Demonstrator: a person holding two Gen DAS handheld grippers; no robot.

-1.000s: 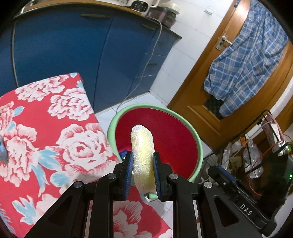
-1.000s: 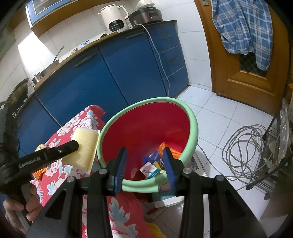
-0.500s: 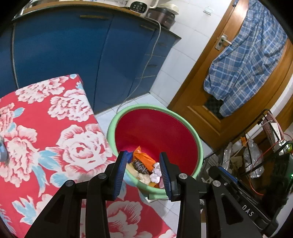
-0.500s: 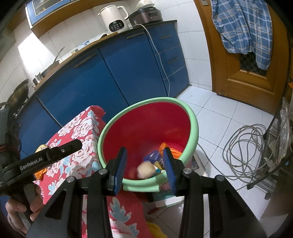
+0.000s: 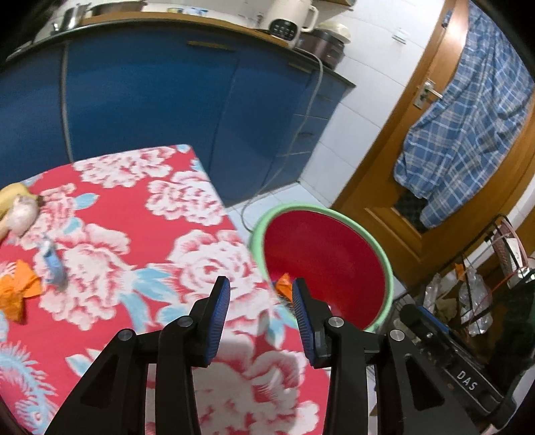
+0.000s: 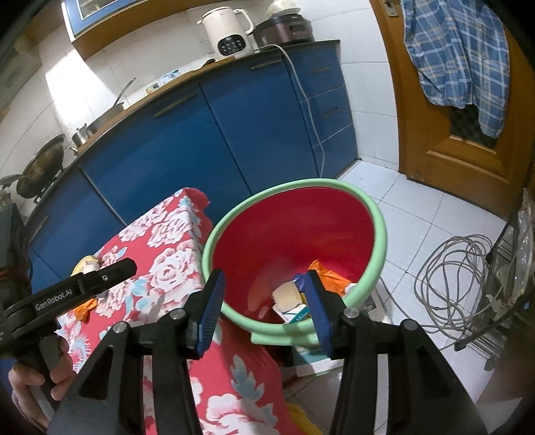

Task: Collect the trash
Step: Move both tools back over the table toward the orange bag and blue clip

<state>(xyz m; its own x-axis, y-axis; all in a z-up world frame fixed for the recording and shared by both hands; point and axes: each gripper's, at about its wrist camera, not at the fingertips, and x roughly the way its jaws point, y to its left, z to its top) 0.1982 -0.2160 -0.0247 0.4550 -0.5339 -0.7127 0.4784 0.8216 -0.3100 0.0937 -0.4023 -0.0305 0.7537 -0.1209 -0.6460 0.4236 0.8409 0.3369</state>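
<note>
Jaws of the left gripper [image 5: 260, 296] stand apart with nothing between them; they have just been opening. It sits low centre in the left wrist view, over the right-hand edge of the bench [image 5: 110, 254], which wears a red cloth with white flowers. Jaws of the right gripper [image 6: 264, 289] are likewise apart and empty, and have just been opening further; they frame the near rim of the bin [image 6: 378, 241] at centre frame.

Bin: red inside, pale green rim, standing on the white tiled floor [image 6: 418, 214] just beside the bench corner. Trash lies at its bottom: a pale yellow foam piece [image 6: 286, 296], an orange wrapper [image 6: 329, 277] and a small printed carton [image 6: 296, 313].

Trash on the bench, left edge of the left wrist view: an orange wrapper scrap [image 5: 16, 291], a blue-and-white scrap [image 5: 53, 264], and a pale rounded lump [image 5: 21, 215] beside something yellow.

Lower left of the right wrist view: a hand [image 6: 33, 384] grips the left tool's handle.

Background: blue cabinets [image 6: 200, 140], a white kettle [image 6: 229, 31], a wooden door [image 6: 468, 150] hung with a plaid shirt [image 6: 458, 53].
</note>
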